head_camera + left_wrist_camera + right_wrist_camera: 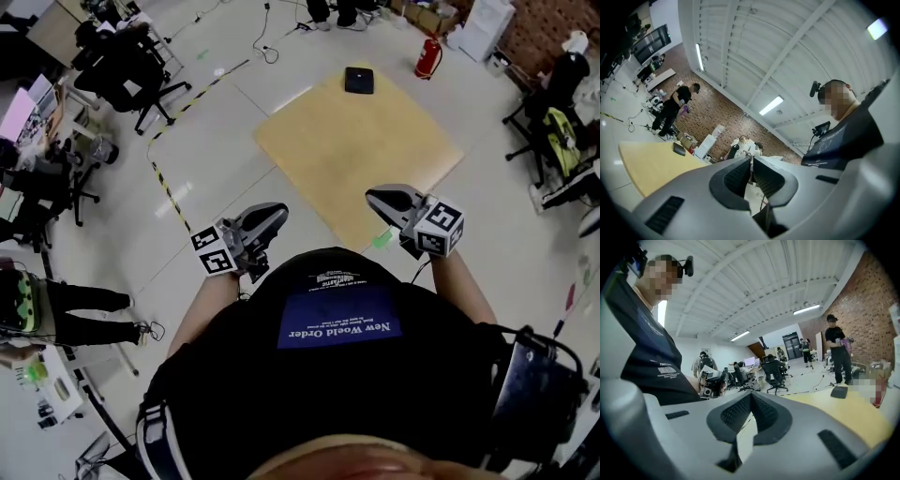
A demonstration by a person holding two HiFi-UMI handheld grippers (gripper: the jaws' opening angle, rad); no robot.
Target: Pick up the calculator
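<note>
The calculator point(358, 80), a small dark slab, lies flat at the far edge of a tan square tabletop point(356, 150). It also shows on the tan surface in the left gripper view point(678, 149) and in the right gripper view point(839, 391). Both grippers hang close to my chest, well short of the calculator, with their tips turned toward each other. My left gripper point(277, 216) has its jaws together with nothing between them point(751, 160). My right gripper point(373, 197) looks the same: its ribbed pads meet at the tips and hold nothing point(750, 397).
A red fire extinguisher point(427, 56) stands beyond the table's far right corner. Black office chairs point(131, 75) and desks fill the far left, more chairs point(553, 122) the right. Black-and-yellow tape point(169, 192) runs across the floor. A person point(836, 352) stands behind the table.
</note>
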